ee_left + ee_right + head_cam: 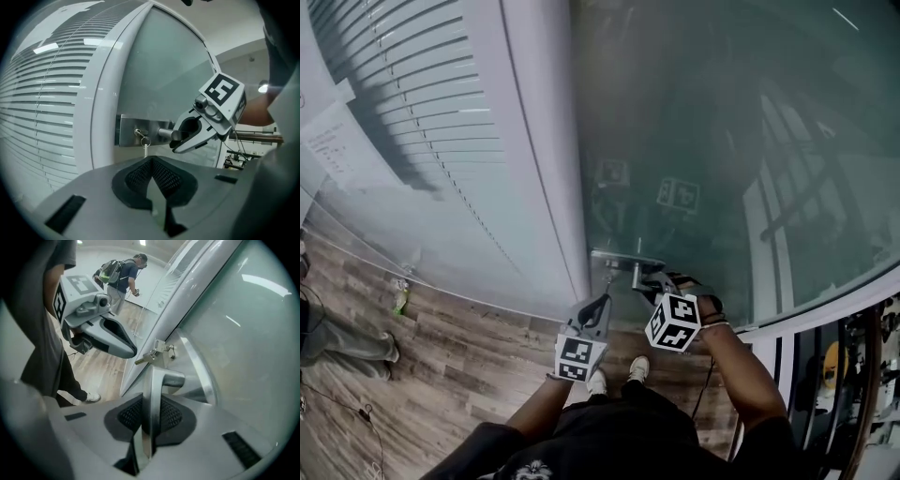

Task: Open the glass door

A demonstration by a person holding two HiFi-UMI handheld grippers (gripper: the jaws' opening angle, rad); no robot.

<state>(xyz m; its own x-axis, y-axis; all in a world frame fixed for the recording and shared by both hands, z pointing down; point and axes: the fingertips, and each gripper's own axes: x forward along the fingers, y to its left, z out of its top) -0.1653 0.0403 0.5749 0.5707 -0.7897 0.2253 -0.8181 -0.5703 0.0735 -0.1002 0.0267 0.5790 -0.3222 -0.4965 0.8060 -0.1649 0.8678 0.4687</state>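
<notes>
Head camera: steeply down on the glass door [694, 141]. Cameras on my left gripper [598, 307] and right gripper [654, 286]: close in, facing the handle [152, 394] (all three views share it).

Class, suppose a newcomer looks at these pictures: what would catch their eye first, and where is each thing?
First, the right gripper clamped on the silver metal lever handle at the edge of the tall frosted glass door. Beside the handle, a small silver key hangs from the lock in the steel plate, with the shut, empty left gripper aimed toward it.
</notes>
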